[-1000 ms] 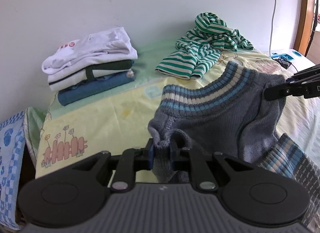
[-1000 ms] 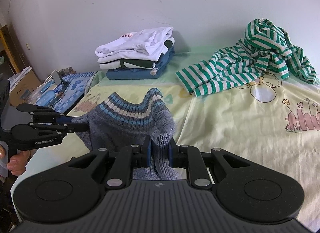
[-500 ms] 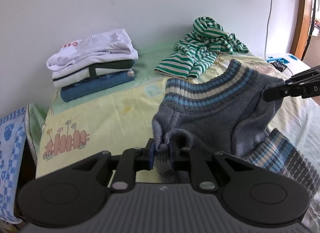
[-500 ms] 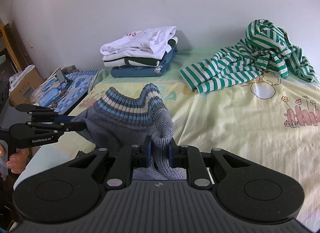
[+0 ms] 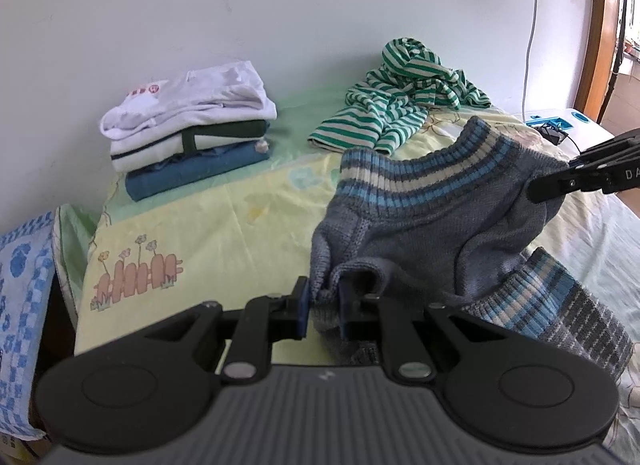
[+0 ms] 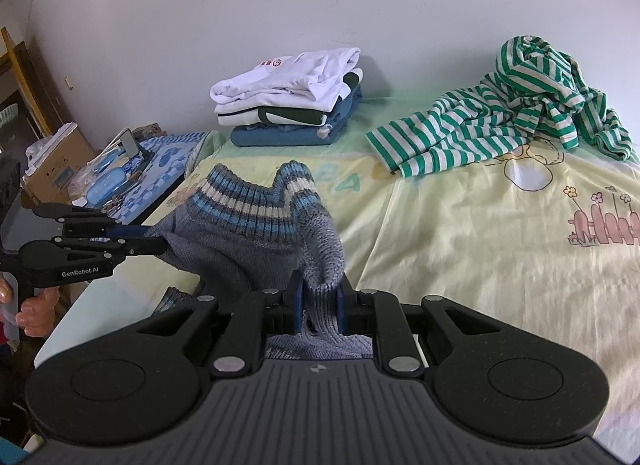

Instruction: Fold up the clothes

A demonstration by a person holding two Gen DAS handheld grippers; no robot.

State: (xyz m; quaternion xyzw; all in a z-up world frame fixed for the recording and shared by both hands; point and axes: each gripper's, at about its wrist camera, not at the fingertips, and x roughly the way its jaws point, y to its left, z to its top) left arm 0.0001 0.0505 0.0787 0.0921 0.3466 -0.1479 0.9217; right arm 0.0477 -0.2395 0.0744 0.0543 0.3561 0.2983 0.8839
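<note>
Gripping grey sweater (image 5: 432,221), both fingers (image 5: 303,305)

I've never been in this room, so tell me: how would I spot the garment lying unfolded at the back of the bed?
Start at the bed with the yellow cartoon sheet and look to its far edge by the white wall. Right of the neat stack of folded clothes lies a crumpled heap, the striped top. Its green and cream stripes set it apart from the plain folded pieces.
</note>
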